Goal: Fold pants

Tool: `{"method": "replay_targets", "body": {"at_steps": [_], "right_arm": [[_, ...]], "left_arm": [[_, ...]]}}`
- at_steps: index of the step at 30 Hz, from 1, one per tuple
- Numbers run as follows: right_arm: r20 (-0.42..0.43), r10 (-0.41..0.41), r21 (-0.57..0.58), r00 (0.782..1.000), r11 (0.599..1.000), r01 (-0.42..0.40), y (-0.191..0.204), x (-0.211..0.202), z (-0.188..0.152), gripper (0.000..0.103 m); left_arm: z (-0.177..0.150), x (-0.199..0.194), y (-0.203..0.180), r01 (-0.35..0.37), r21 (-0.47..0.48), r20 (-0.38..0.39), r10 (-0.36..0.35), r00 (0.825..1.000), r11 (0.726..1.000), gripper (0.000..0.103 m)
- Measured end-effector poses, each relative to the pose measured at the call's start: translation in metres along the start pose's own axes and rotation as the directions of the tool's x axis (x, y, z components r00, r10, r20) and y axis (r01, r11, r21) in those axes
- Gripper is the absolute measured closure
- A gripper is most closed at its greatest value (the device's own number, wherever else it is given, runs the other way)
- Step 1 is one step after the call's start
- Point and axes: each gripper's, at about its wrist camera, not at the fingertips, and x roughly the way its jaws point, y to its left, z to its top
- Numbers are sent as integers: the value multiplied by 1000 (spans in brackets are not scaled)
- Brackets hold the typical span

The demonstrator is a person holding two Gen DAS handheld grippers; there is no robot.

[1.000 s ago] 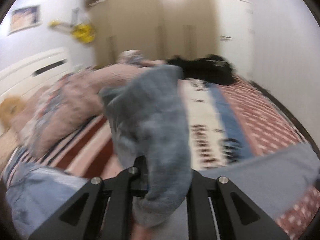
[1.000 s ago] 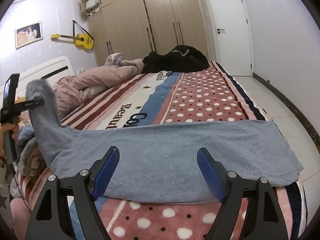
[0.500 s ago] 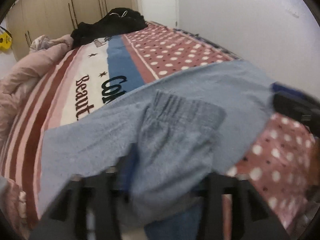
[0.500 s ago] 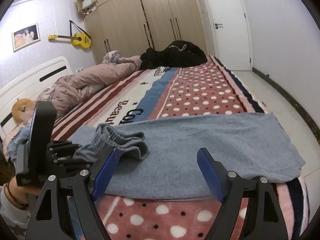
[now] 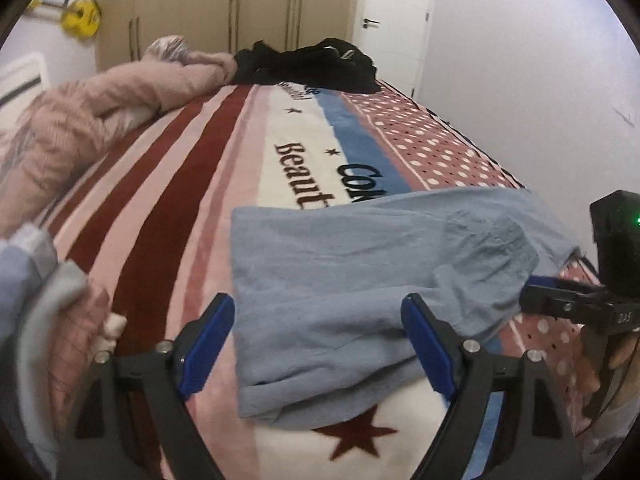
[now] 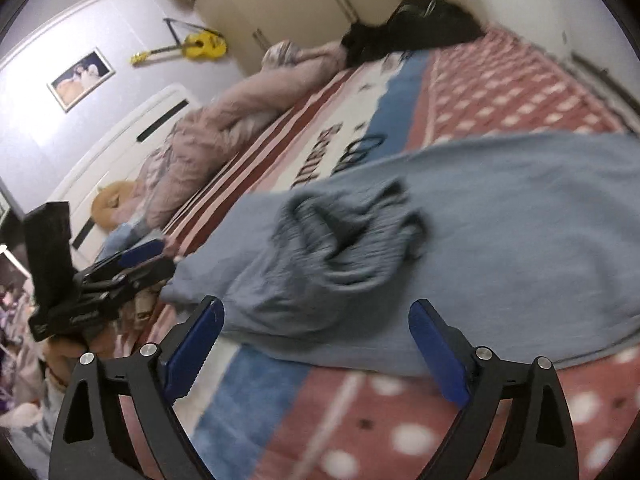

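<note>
Light blue-grey pants (image 5: 360, 264) lie across the patterned bed blanket (image 5: 168, 208), with one end folded back over the rest; the folded end with its ribbed cuff shows in the right wrist view (image 6: 340, 248). My left gripper (image 5: 320, 344) is open and empty, just in front of the pants' near edge. It also shows in the right wrist view (image 6: 136, 260) at the left end of the pants. My right gripper (image 6: 316, 344) is open and empty, close over the pants' near edge. It shows at the right in the left wrist view (image 5: 568, 300).
A pink duvet (image 5: 100, 112) is bunched along the left of the bed. Black clothes (image 5: 308, 64) lie at the far end. More clothes (image 5: 36, 280) are piled at the near left. Wardrobes (image 5: 224, 12), a door (image 5: 392, 20) and a wall (image 5: 540, 80) surround the bed.
My left gripper carried the raised pant end over onto the rest of the pants, let go of it and pulled back open. My right gripper tilted and moved closer to the pants.
</note>
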Motion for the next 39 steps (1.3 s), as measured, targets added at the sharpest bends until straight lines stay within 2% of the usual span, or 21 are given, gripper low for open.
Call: {"method": "replay_targets", "body": {"at_steps": [4,7,8,9,10,11,14,17,21,23,24,25,27,29,30,32,33,34,36,37,39], "right_arm": [[-19,-19,83,1000,996,20,5,27,14,11],[0,-86,182,996,980,85,2,38,31,11],[3,-118,196,993,974,115,1,40,34,21],[9,-170,180,985,970,165,3,42,40,36],[6,-227,134,974,965,225,8,44,45,72],[12,-244,111,970,964,241,11,40,47,75],[104,-226,42,969,974,223,24,23,54,82],[145,-244,-16,959,969,248,27,12,59,83],[117,-326,-31,938,943,331,3,14,57,83],[52,-334,0,941,942,335,-18,21,52,83],[-14,-317,15,948,948,318,-30,27,47,82],[-34,-312,15,950,950,312,-34,29,44,80],[-18,-308,5,951,951,308,-34,19,40,73],[31,-331,-13,943,943,332,-27,0,38,53],[53,-337,-32,940,940,339,-23,-9,38,52],[73,-341,-48,937,937,345,-19,-23,37,52],[85,-338,-43,937,939,342,-18,-29,36,52],[86,-330,-40,940,942,334,-17,-31,34,52],[50,-320,-40,946,946,322,-19,-25,27,52],[34,-328,-40,944,943,329,-19,-21,25,52],[-7,-336,-22,942,942,336,-27,-15,15,52]], "left_arm": [[-4,1,11,34,-18,20,-34,999,999,20],[0,5,19,36,-24,37,-35,999,999,20],[1,5,23,40,-28,39,-39,998,999,20],[1,6,26,48,-33,39,-46,998,998,20],[1,5,28,55,-36,35,-54,998,998,20],[0,7,30,65,-38,28,-64,998,997,20],[-2,16,30,92,-36,8,-92,996,995,20],[-7,26,25,130,-43,-17,-131,991,991,20],[-8,33,12,155,-34,-29,-156,987,987,20],[-7,30,5,152,-12,-21,-152,988,988,20],[-4,28,3,152,-3,-12,-152,988,988,20],[0,24,1,153,4,1,-153,988,988,20],[8,18,-1,155,4,27,-155,988,988,20],[15,12,-4,169,9,47,-169,984,986,21],[18,10,-7,181,13,53,-181,982,983,22],[21,12,-14,205,23,49,-206,977,979,39],[22,16,-19,218,29,31,-219,975,975,57],[21,25,-23,226,29,-6,-226,974,974,68],[15,46,-31,207,31,-96,-204,974,978,69],[8,58,-32,178,46,-142,-170,975,983,69],[-3,65,-30,179,66,-167,-166,972,982,69]]}}
